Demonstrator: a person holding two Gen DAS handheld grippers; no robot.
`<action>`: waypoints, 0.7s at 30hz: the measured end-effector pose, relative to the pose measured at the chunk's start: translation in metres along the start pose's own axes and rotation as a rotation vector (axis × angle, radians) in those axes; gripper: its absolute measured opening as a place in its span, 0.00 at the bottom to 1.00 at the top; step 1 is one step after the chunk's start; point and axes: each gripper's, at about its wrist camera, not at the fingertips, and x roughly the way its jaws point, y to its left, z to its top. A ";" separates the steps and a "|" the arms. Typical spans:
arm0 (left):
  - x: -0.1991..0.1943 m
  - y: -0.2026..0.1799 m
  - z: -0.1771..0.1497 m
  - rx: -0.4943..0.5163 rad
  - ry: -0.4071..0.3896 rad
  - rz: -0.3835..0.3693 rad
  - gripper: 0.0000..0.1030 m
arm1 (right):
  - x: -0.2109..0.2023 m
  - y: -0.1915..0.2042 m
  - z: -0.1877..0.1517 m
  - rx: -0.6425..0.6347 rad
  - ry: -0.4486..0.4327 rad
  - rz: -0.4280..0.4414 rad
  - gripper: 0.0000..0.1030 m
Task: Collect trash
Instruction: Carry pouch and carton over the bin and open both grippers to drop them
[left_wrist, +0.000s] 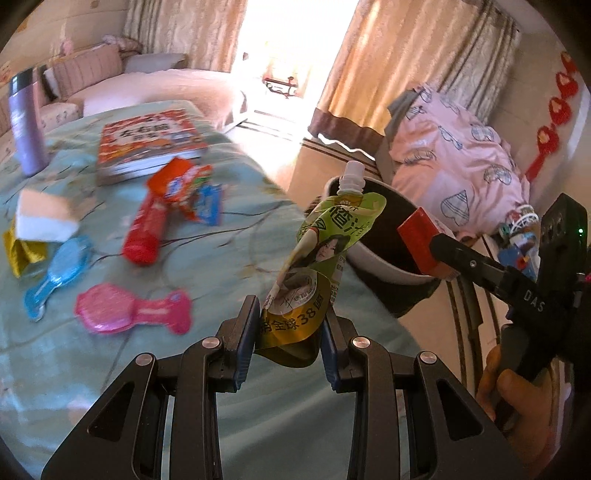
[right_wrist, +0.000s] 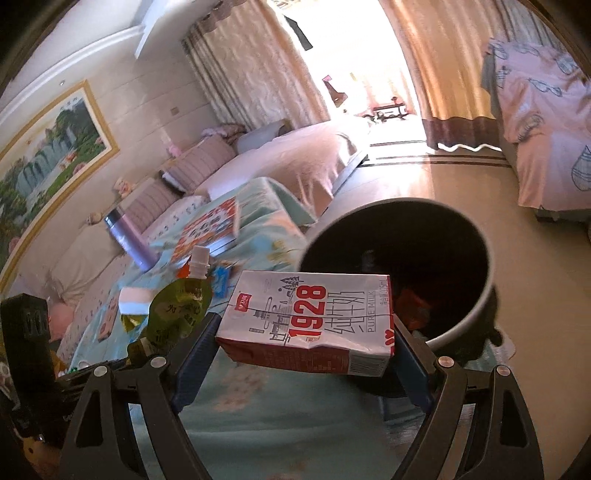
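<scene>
The left gripper (left_wrist: 288, 338) is clenching the bottom of a crumpled green drink pouch (left_wrist: 321, 251), holding it upright above the table's near right edge. The right gripper (right_wrist: 301, 363) is grasping a milk carton (right_wrist: 310, 321) sideways, just near the dark trash bin (right_wrist: 476, 310), which seems to be holding red scraps already.

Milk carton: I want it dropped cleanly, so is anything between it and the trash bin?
Nothing visible blocks it. The milk carton, held in the right tongs, sits just short of the open trash bin. The green pouch in the left tongs is off to the side.
</scene>
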 end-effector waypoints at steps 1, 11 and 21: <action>0.004 -0.006 0.002 0.006 0.004 -0.002 0.29 | 0.000 -0.006 0.002 0.005 -0.002 -0.006 0.85; 0.038 -0.047 0.028 0.059 0.050 -0.007 0.29 | 0.004 -0.039 0.012 0.042 0.012 -0.008 0.85; 0.063 -0.071 0.048 0.103 0.084 0.008 0.29 | 0.010 -0.057 0.025 0.054 0.023 -0.011 0.85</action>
